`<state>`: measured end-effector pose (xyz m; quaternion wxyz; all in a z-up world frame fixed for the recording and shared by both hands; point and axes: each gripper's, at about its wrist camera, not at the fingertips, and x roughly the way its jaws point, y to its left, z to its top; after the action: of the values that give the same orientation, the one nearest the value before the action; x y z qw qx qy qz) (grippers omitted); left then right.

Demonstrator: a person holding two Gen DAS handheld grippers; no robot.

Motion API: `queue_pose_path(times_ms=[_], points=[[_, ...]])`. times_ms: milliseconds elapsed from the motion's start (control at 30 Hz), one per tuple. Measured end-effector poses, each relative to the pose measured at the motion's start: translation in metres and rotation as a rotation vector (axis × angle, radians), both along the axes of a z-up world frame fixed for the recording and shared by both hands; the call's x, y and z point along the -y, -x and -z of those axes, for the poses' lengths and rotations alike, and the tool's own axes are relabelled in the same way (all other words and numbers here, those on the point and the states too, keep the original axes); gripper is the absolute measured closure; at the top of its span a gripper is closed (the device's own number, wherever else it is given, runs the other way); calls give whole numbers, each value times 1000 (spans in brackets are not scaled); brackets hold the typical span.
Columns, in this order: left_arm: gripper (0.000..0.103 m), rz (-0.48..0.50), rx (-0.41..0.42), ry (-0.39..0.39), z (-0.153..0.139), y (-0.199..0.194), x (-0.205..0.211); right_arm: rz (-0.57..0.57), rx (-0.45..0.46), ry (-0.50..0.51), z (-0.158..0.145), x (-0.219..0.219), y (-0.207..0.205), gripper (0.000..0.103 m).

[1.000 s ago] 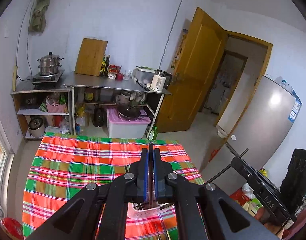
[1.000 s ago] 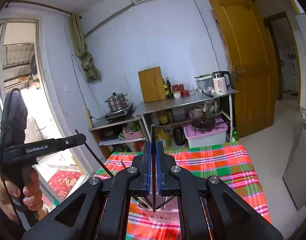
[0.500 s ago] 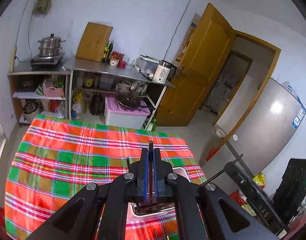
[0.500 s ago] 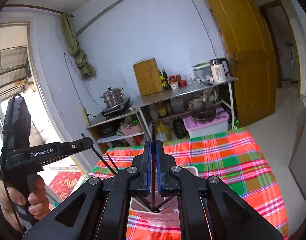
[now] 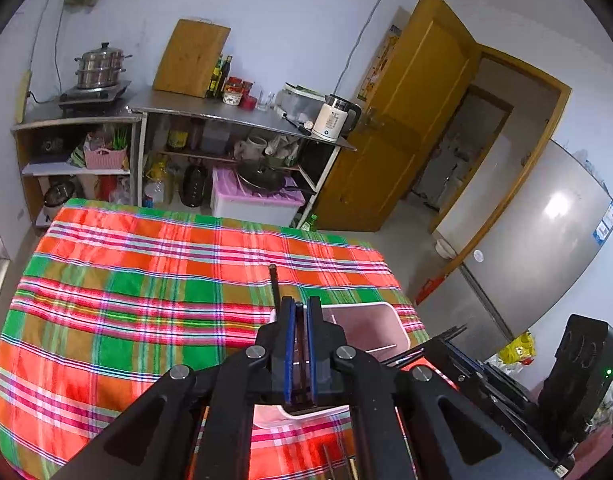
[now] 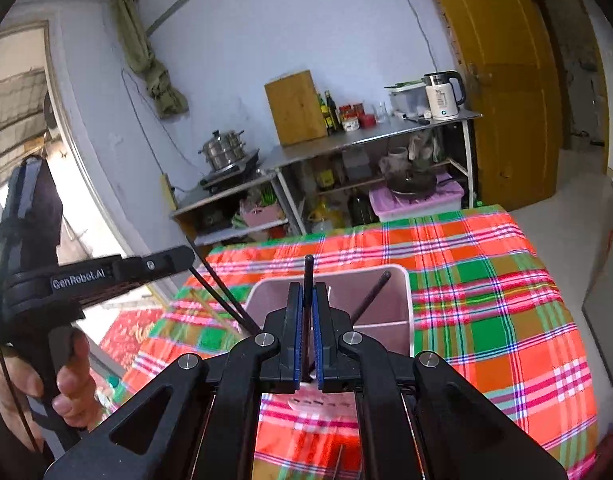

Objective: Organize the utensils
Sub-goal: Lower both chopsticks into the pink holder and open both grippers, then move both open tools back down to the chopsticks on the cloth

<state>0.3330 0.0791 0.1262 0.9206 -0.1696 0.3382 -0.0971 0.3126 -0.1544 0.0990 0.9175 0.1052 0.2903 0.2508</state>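
Both grippers, left gripper (image 5: 301, 312) and right gripper (image 6: 306, 300), have jaws clenched on a black chopstick (image 6: 307, 276) standing upright, directly above the pink holder (image 6: 402, 300) at frame centre.

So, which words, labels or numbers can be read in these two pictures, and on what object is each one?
"GenRobot.AI": on the left tongs, along the black body, in the right wrist view.
Kettle label: too small to read.
Fridge stickers: blurred, not readable.
Jars on the steel counter: labels too small to read.

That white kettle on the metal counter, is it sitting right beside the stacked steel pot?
No: the white kettle stands at the counter's door end, while the stacked steel pot sits on a lower shelf past the wooden cutting board.
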Motion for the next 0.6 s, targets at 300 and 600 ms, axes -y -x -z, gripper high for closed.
queue_pose_path(times_ms=[300,600], points=[[87,-29,87,-28,-29,29,-9,15,56,14,-21,10,17,98],[87,-38,151,-28,-45,86,-14,38,101,19,-39,34,59,97]])
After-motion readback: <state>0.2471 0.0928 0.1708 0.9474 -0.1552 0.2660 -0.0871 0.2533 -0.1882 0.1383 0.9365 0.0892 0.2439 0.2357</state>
